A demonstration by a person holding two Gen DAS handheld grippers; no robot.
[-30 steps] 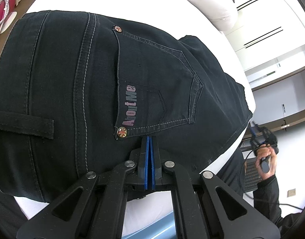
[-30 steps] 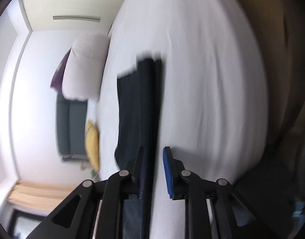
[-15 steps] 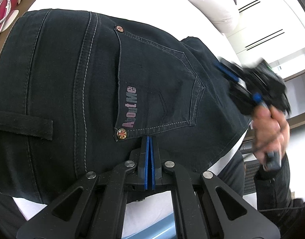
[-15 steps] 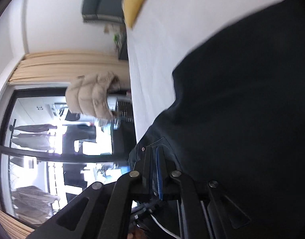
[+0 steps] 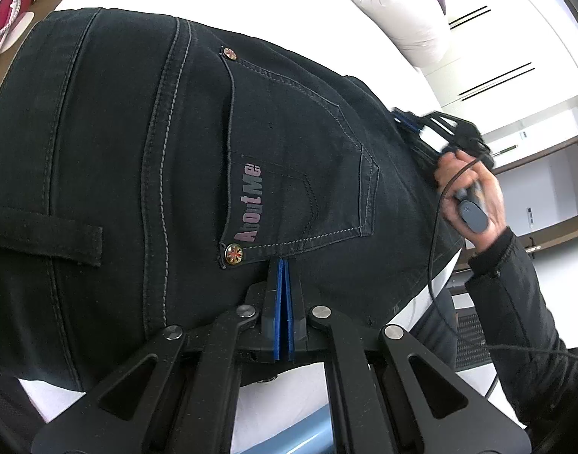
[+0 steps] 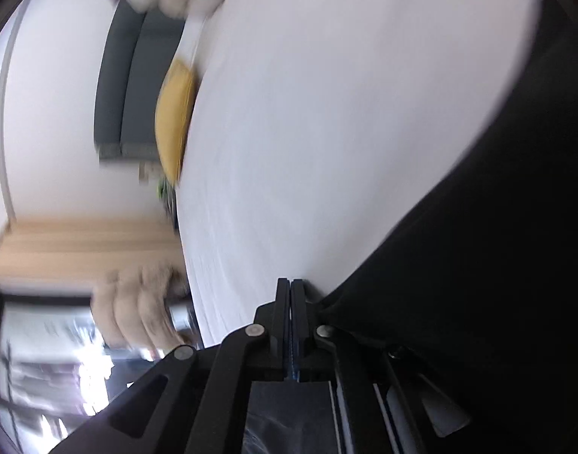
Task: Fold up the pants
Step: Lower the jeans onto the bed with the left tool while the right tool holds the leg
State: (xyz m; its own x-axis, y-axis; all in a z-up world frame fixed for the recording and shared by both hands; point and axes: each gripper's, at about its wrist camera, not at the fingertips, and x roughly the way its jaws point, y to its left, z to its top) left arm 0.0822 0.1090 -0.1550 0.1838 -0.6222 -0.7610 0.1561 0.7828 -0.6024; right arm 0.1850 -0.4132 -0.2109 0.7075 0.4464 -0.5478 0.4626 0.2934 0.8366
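Black jeans (image 5: pixel 168 159) lie on a white bed (image 5: pixel 251 3), seat side up, with an "AboutMe" back pocket (image 5: pixel 296 174). My left gripper (image 5: pixel 282 265) is shut with its tips at the waist edge just below that pocket; whether cloth is pinched is hidden. My right gripper (image 6: pixel 290 283) is shut, and dark cloth (image 6: pixel 478 246) lies against its right side; the view is blurred. In the left wrist view the right gripper (image 5: pixel 406 119) sits at the far edge of the jeans, held by a hand (image 5: pixel 466 185).
White pillows (image 5: pixel 391 11) lie at the bed's head. A yellow cushion (image 6: pixel 175 121) and a grey sofa (image 6: pixel 126 87) stand beyond the bed. A pink object (image 5: pixel 9 26) lies on the floor at the left. Wardrobe doors (image 5: pixel 515 49) are behind.
The right gripper came in from beside the bed, shut, and now sits at the far edge of the jeans. The left gripper has stayed shut at the waist.
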